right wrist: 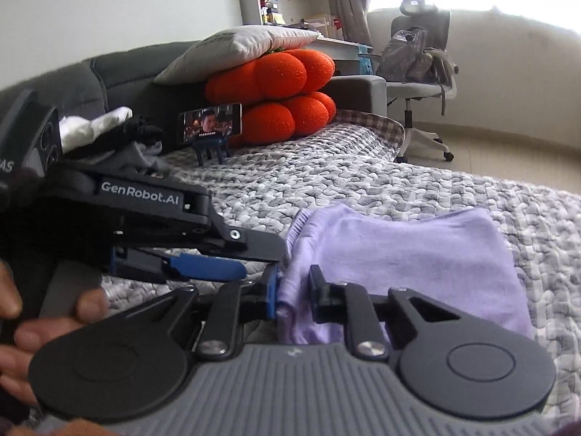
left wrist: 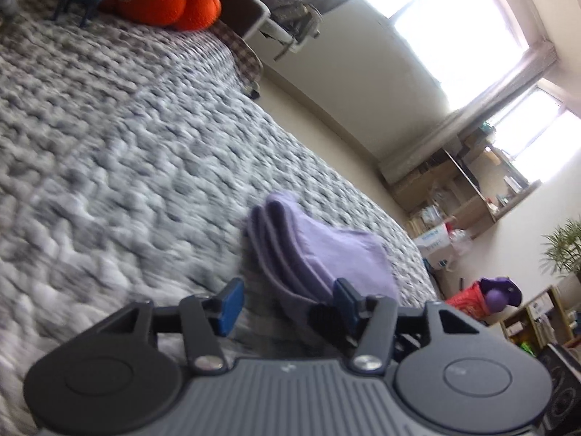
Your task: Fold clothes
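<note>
A folded lilac garment (right wrist: 399, 250) lies on the grey knitted blanket (right wrist: 326, 174) covering the bed. My right gripper (right wrist: 293, 292) is shut on a bunch of fabric at the garment's near left corner, which sits pinched between the blue pads. My left gripper (right wrist: 261, 259) reaches in from the left, its tips just beside that same corner. In the left wrist view the lilac garment (left wrist: 326, 250) shows stacked folded edges. There my left gripper (left wrist: 288, 303) stands open, its right finger at the garment's near edge and nothing pinched between the pads.
Orange pumpkin cushions (right wrist: 276, 98) and a grey pillow (right wrist: 239, 43) are stacked at the bed's head. A phone on a stand (right wrist: 210, 121) and a pile of white and dark clothes (right wrist: 109, 127) lie nearby. An office chair (right wrist: 417, 72) stands beyond the bed. A person's hand (right wrist: 36, 327) holds the left gripper.
</note>
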`<state>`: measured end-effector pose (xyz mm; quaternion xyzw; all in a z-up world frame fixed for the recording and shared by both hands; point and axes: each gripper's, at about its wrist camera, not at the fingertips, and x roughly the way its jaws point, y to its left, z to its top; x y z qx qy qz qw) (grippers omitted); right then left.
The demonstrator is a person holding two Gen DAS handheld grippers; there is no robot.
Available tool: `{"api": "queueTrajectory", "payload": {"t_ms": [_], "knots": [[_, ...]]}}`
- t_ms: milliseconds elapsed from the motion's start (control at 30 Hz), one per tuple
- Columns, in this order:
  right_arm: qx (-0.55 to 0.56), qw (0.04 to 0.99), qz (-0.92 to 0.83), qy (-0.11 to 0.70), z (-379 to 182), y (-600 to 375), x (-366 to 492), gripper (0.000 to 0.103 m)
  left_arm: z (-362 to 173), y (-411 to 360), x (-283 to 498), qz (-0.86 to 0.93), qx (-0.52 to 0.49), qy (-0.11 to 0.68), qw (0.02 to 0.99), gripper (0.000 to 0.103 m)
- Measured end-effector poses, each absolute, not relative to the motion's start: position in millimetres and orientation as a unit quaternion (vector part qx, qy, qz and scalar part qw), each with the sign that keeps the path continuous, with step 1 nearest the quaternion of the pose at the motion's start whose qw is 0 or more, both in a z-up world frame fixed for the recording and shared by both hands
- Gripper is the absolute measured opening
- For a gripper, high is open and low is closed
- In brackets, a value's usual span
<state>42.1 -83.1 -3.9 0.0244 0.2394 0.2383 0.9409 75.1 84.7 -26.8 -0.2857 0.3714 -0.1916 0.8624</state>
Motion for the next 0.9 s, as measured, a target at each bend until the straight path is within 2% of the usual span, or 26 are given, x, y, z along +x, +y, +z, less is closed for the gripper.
{"api": "queueTrajectory", "payload": {"t_ms": [100, 400, 433, 533, 633, 733, 900], "knots": [[0.028, 0.94, 0.242, 0.24, -4, -84, 42, 0.019, -28, 75, 80, -0.193, -0.286, 0.38, 0.858, 0.062], [0.009, 0.94, 0.251, 0.233, -6, -80, 36, 0.019, -37, 62, 105, -0.195, -0.298, 0.403, 0.843, 0.06], [0.01, 0.939, 0.252, 0.234, -6, -80, 36, 0.02, -37, 60, 107, -0.193, -0.295, 0.403, 0.845, 0.058], [0.01, 0.938, 0.253, 0.235, -7, -80, 37, 0.02, -37, 52, 105, -0.182, -0.269, 0.4, 0.857, 0.034], [0.01, 0.937, 0.256, 0.238, -10, -80, 36, 0.021, -37, 45, 103, -0.168, -0.241, 0.393, 0.871, 0.021], [0.014, 0.932, 0.266, 0.245, -11, -83, 32, 0.027, -39, 47, 103, -0.163, -0.246, 0.391, 0.872, 0.018], [0.094, 0.915, 0.299, 0.253, -2, -124, 28, 0.027, -39, 48, 104, -0.163, -0.241, 0.386, 0.875, 0.017]]}}
